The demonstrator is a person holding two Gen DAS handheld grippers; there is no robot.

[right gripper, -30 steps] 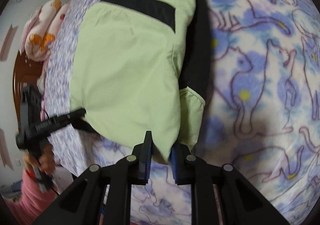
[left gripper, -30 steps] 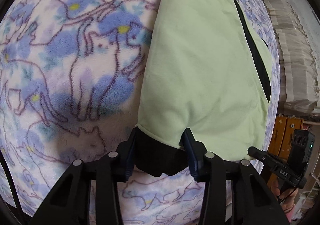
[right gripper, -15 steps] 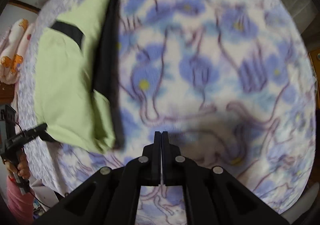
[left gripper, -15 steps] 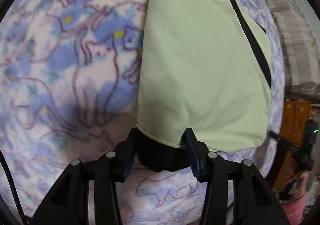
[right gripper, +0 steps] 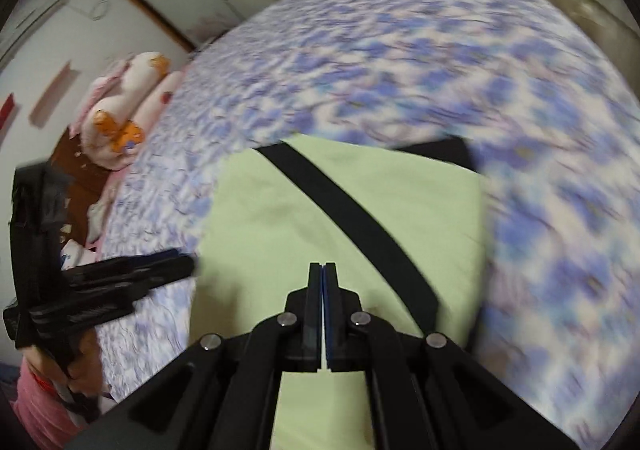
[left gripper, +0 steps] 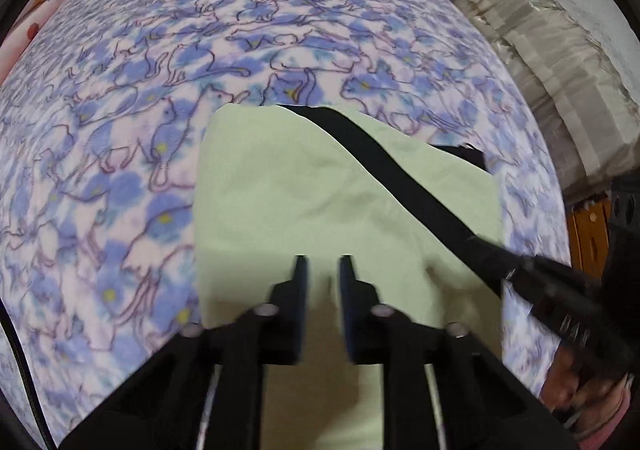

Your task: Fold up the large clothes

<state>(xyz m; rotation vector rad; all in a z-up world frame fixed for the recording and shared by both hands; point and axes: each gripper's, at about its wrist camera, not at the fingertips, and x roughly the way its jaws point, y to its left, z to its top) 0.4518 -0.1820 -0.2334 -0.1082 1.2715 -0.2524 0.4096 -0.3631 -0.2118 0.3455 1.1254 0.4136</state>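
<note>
A light green garment (left gripper: 300,190) with a black diagonal stripe (left gripper: 380,166) lies folded in a rough square on the cat-print bedspread (left gripper: 160,70). My left gripper (left gripper: 323,262) hovers over its near half. Its jaws are closing with a narrow gap still showing, and nothing is between them. In the right wrist view the same garment (right gripper: 280,218) lies below my right gripper (right gripper: 322,268), which is shut and empty. Each gripper shows in the other's view: the right one (left gripper: 540,282) at the garment's right edge, the left one (right gripper: 120,278) at its left edge.
The bedspread (right gripper: 400,50) stretches far behind the garment. A rolled pink blanket (right gripper: 120,118) lies at the bed's left end. Folded pale bedding (left gripper: 540,50) is stacked beyond the right edge, with an orange box (left gripper: 588,226) below it. A hand in a pink sleeve (right gripper: 80,370) holds the left gripper.
Both grippers let go of the garment's near corners, rose and drew back. The garment now lies flat and folded. The right jaws shut and the left jaws narrowed.
</note>
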